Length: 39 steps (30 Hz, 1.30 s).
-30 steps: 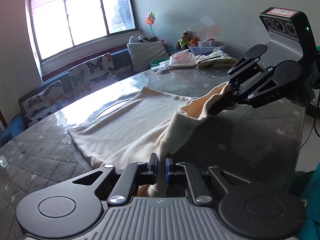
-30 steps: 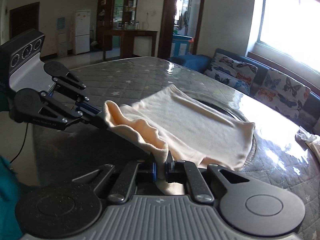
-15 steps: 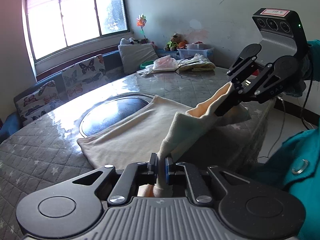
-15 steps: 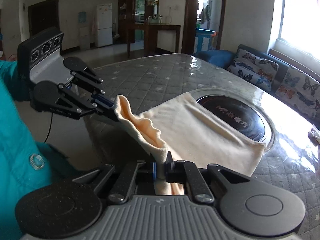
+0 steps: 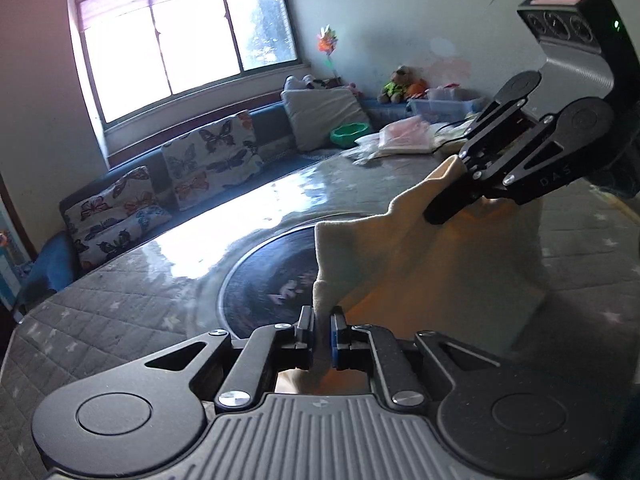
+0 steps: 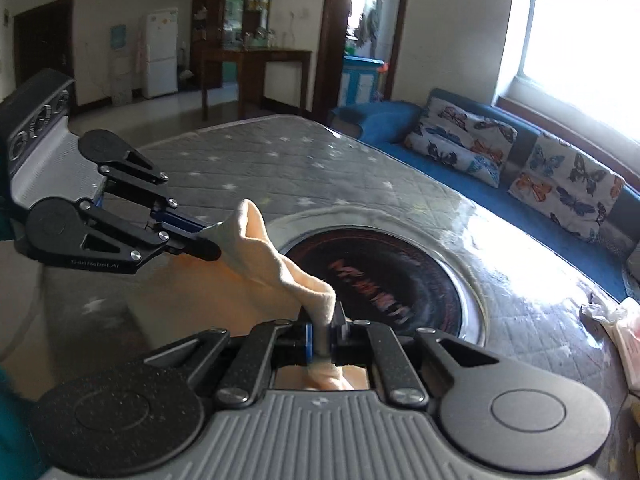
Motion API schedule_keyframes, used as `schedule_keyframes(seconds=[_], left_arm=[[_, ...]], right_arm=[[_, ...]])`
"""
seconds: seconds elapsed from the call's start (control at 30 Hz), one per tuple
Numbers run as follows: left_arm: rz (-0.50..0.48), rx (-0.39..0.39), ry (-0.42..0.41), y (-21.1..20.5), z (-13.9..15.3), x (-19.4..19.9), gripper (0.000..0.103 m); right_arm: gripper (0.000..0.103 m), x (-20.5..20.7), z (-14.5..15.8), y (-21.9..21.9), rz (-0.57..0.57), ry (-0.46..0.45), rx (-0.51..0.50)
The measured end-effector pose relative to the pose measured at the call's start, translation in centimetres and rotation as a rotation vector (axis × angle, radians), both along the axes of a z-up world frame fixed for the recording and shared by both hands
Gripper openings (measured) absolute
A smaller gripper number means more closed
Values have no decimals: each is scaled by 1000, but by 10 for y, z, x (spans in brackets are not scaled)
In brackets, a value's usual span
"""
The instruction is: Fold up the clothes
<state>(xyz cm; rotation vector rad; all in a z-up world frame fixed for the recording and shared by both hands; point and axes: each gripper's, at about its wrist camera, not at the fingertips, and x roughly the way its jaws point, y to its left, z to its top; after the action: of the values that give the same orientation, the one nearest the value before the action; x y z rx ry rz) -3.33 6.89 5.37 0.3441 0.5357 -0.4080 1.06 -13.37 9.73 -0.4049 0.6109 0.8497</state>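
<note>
Cloth (image 5: pixel 420 264) hangs in the air over the desk (image 5: pixel 120 308). Left claw (image 5: pixel 321 336) pinches one end tight. Right claw (image 6: pixel 325 338) pinches the other end, up at 2 o'clock from the left one.

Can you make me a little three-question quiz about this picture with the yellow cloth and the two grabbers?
1. True or false: the cream cloth lies flat and untouched on the table.
2. What pinches the cloth's edge? A) only the left gripper B) only the right gripper C) both
3. Fill in: the dark round panel set into the table is ____ by the cloth.

Key
1. False: it is lifted up off the table.
2. C: each gripper is shut on one part of the edge.
3. Uncovered: the cloth hangs to one side of it.
</note>
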Motion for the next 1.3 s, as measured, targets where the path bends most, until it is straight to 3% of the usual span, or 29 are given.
schedule_keyframes(seconds=[0.1,0.27,0.33,0.4,0.63,0.83,1.0,1.13,1.3], left_arm=[[56,11,44,0,-20,34,9],[146,19,98,0,-50,63,10],[170,17,101,0,-55,66,13],[192,8,99,2,-56,67,19],[253,-12,88,11,-54,69,29],[294,-17,90,9,-54,71,30],[347,-2,87,16,-51,74,39],[390,-17,74,25,-45,77,41],[452,-38,60,39,-39,80,41]], right_arm=[[7,35,-20,15,-46,18,-11],[10,57,-59,26,-132,40,5],[21,56,-73,24,-165,12,7],[23,53,-80,19,-209,-15,14],[23,24,-64,-23,-292,-38,131],[23,20,-71,-45,-297,86,123],[15,43,-87,-65,-434,166,184],[16,42,-75,-53,-408,104,171],[16,50,-72,-14,-322,115,134]])
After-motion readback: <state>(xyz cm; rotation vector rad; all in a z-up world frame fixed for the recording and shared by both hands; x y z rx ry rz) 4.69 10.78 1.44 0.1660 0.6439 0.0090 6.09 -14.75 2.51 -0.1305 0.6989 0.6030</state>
